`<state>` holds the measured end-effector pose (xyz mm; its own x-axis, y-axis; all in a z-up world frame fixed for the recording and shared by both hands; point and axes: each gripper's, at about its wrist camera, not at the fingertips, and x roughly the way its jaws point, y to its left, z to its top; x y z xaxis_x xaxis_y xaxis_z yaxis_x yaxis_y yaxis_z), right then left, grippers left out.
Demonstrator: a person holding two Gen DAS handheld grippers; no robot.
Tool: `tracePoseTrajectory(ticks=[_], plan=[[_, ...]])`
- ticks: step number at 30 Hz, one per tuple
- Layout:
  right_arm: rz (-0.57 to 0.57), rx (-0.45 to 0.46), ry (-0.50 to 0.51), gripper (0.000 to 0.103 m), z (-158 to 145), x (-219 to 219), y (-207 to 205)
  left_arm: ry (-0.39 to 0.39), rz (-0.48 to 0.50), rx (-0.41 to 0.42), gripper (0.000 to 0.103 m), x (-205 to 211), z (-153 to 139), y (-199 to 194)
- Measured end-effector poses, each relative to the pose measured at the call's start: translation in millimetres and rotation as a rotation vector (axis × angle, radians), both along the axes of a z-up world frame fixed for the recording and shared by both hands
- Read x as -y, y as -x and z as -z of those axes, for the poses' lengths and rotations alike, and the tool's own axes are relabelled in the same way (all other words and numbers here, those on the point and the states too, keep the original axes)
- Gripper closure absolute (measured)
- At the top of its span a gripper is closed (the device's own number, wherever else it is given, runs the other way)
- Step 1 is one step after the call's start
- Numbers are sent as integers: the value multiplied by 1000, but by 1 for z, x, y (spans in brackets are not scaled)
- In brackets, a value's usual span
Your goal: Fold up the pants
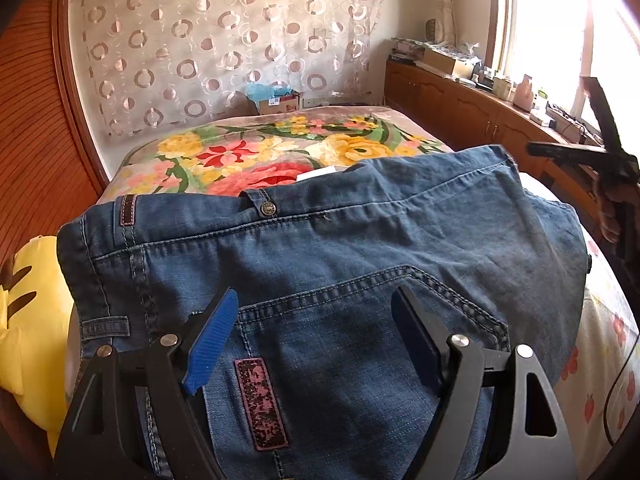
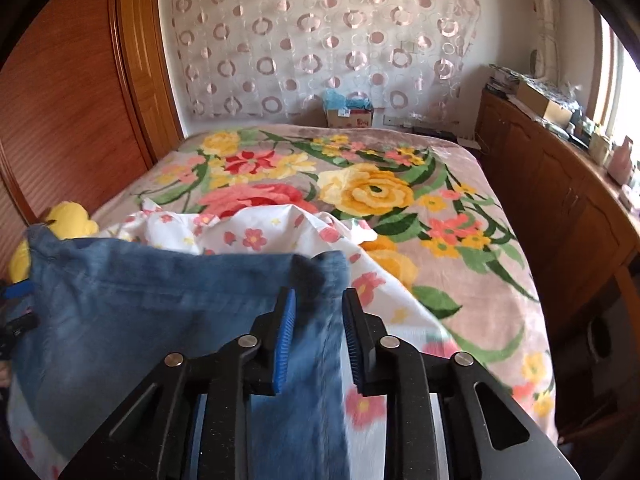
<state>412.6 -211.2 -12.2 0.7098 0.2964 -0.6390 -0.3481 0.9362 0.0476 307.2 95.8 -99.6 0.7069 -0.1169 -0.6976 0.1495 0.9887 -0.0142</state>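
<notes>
Left wrist: left gripper [image 1: 316, 336] spread wide over the blue denim pants [image 1: 320, 248], gripping nothing; waistband and back pocket face up on the bed.

Right wrist: right gripper [image 2: 318, 338] parted around a denim edge, pads not pressing. Pants look folded over once; final folds and tidying remain, I'd judge.

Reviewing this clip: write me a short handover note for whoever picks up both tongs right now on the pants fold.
Left tongs: open, hovering over the back pocket of the jeans, gripping nothing.
Right tongs: partly open, denim between the pads but not pinched.
Jeans lie on the white flowered sheet at the near end of the bed, over the floral blanket, waistband facing away in the left view.
Done: jeans appear folded over at least once.
Left: likely another fold, then smooth flat.
</notes>
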Motion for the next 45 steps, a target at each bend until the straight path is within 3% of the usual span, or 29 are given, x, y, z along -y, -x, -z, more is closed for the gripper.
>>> tracePoseTrajectory(ticks=[9, 16, 26, 27, 33, 35, 45], plan=[[21, -48, -6, 73, 18, 51, 100, 2, 21, 16, 23, 2, -4, 6], [-4, -150, -31, 73, 51, 57, 140, -3, 28, 9, 23, 4, 0, 6], [-36, -203, -79, 74, 62, 55, 131, 2, 20, -5, 23, -2, 3, 6], [-38, -204, -80, 81, 61, 54, 130, 3, 21, -3, 23, -2, 3, 6], [-13, -84, -40, 88, 28, 60, 138, -3, 11, -15, 23, -6, 6, 4], [3, -77, -83, 88, 23, 71, 140, -2, 6, -16, 23, -7, 5, 4], [15, -135, -14, 87, 50, 64, 123, 3, -5, -13, 23, -9, 5, 4]])
